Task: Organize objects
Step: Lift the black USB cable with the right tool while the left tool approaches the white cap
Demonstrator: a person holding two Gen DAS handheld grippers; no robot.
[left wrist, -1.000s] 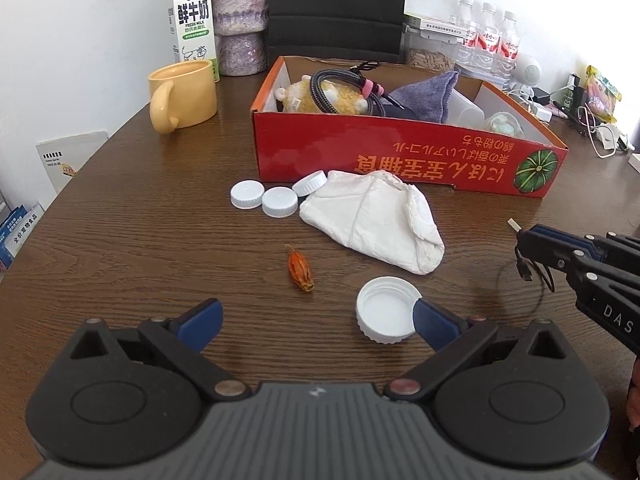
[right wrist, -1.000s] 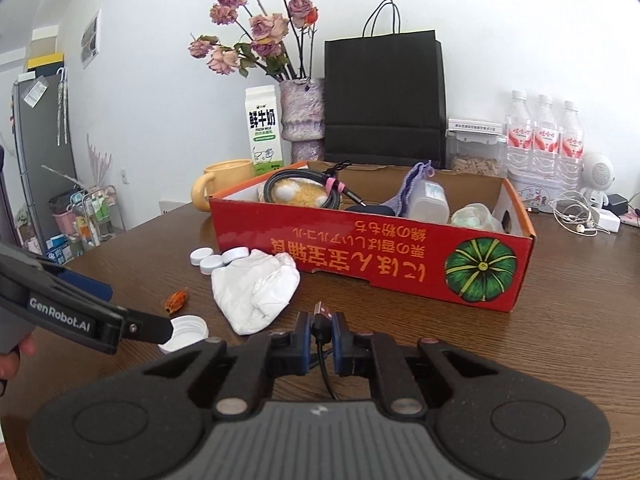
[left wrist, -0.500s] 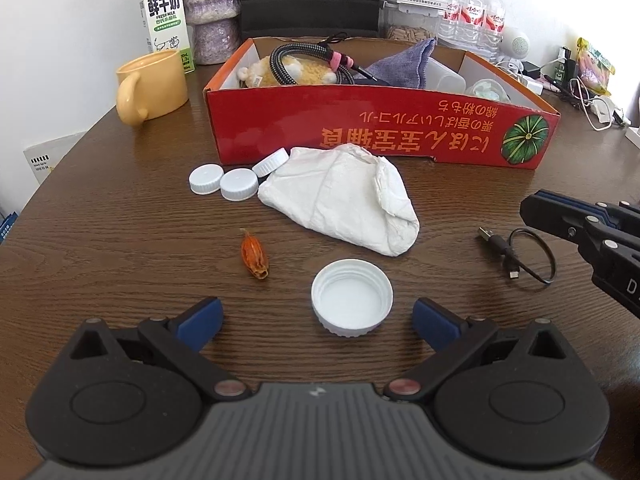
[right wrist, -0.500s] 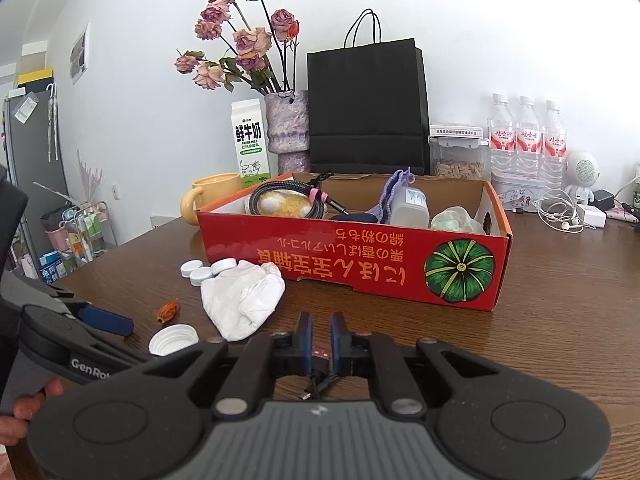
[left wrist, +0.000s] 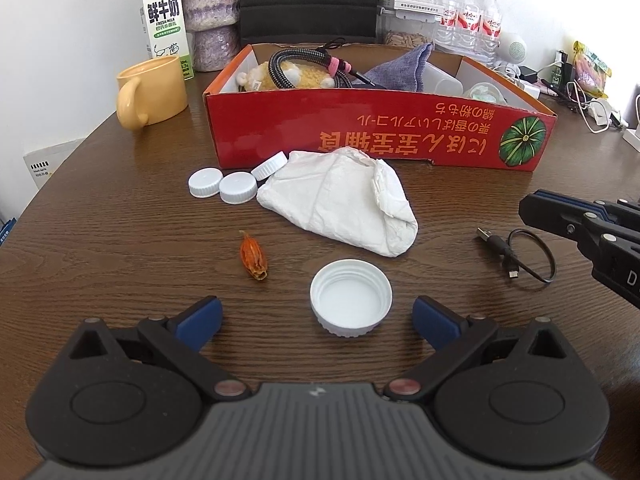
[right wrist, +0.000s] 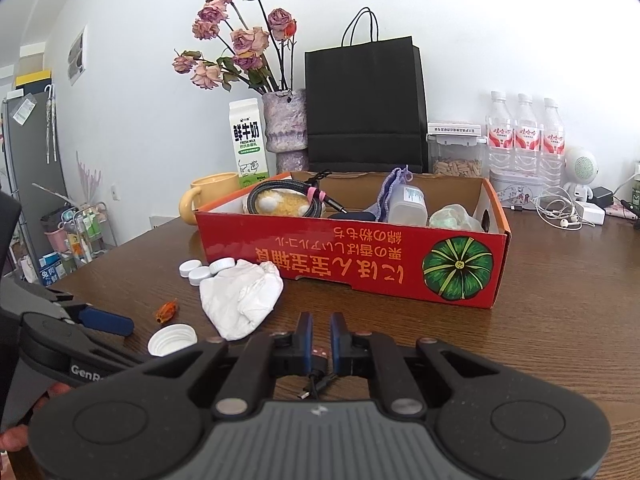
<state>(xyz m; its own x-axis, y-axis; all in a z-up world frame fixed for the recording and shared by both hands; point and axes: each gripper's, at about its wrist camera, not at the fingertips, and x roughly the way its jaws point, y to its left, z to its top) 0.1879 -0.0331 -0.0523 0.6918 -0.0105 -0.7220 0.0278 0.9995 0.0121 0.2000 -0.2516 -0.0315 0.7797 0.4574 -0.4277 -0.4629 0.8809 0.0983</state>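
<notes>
Blue-padded left gripper (left wrist: 316, 318) is spread wide just above the wooden table (left wrist: 120, 248), with the big white lid (left wrist: 351, 303) lying open side up between its pads and not touching either one. Over on the right, the right gripper (right wrist: 321, 336) is pressed nearly together with nothing pinched, and the short black USB cable (left wrist: 516, 254) lies loose on the table right under its tips. Past both sit a crumpled white cloth (left wrist: 340, 200), three small white caps (left wrist: 236, 180) and the red cardboard box (left wrist: 380, 136).
</notes>
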